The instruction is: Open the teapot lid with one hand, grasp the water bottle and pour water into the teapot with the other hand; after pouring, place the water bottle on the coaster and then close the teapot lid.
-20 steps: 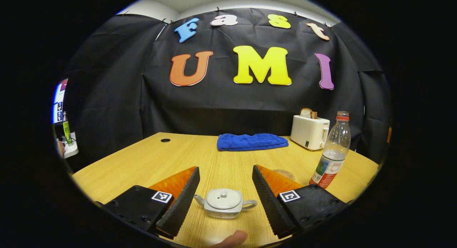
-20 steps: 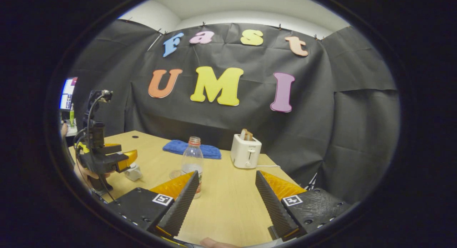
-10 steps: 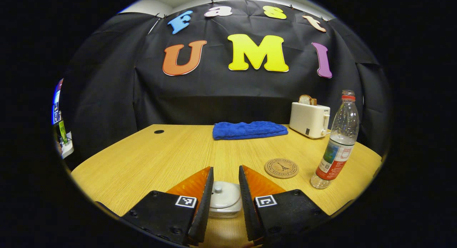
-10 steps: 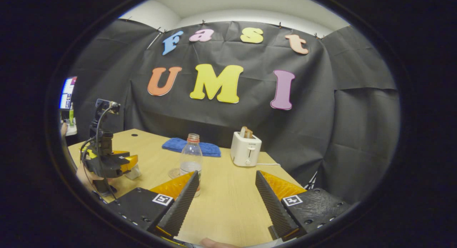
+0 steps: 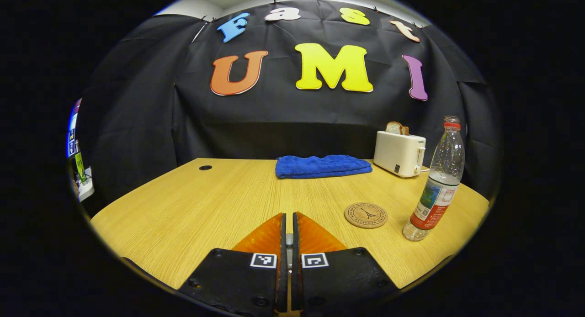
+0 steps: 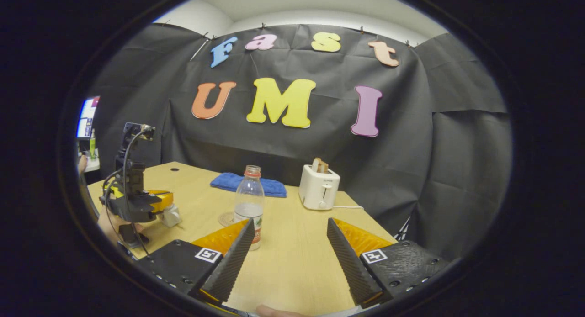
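Now the left gripper is pinched on the teapot lid; the right gripper gapes beside the water bottle.

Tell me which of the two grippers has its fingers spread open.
The right gripper: its fingers stand wide apart over bare table. The left gripper has its fingers nearly together at the teapot.

Table: light wood grain, with a small dark round hole near its far left corner.
Towel: blue, folded, lying flat by the far edge.
Toaster: white, right of the towel, bread slice standing in its slot.
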Demonstrator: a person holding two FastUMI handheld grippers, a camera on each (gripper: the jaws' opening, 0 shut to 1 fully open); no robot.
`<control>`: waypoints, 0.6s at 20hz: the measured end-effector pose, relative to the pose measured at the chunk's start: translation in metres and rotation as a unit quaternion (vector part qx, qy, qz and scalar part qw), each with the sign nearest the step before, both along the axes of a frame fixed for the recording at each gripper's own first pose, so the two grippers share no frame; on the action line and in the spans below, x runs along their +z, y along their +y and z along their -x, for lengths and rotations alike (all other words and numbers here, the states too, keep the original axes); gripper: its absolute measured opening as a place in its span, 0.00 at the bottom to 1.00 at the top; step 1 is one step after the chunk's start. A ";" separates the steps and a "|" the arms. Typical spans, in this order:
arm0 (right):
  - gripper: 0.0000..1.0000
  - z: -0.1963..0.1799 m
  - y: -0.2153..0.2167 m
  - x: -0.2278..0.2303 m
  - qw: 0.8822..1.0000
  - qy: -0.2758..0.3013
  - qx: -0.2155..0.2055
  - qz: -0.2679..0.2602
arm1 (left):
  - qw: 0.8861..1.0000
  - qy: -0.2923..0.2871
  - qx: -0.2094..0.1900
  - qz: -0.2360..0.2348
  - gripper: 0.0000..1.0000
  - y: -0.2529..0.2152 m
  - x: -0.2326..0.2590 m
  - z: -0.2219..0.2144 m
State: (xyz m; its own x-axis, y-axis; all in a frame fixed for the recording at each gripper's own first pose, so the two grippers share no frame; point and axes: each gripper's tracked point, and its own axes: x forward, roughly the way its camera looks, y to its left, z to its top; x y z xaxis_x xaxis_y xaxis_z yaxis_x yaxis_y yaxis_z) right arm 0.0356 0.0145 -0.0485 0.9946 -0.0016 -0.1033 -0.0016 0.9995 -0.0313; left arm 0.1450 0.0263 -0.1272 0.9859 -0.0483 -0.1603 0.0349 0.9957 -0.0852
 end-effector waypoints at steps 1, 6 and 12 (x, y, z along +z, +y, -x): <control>0.98 -0.003 0.004 -0.002 1.000 0.002 0.006 -0.004 | 1.000 -0.002 0.002 -0.002 0.05 0.002 0.001 -0.001; 0.95 -0.020 0.031 -0.024 0.999 0.009 0.036 -0.029 | 1.000 -0.017 0.009 -0.010 0.04 0.007 0.018 0.005; 0.98 -0.051 0.064 -0.043 0.996 0.004 0.065 -0.062 | 0.999 -0.021 0.027 -0.009 0.04 0.025 0.040 0.021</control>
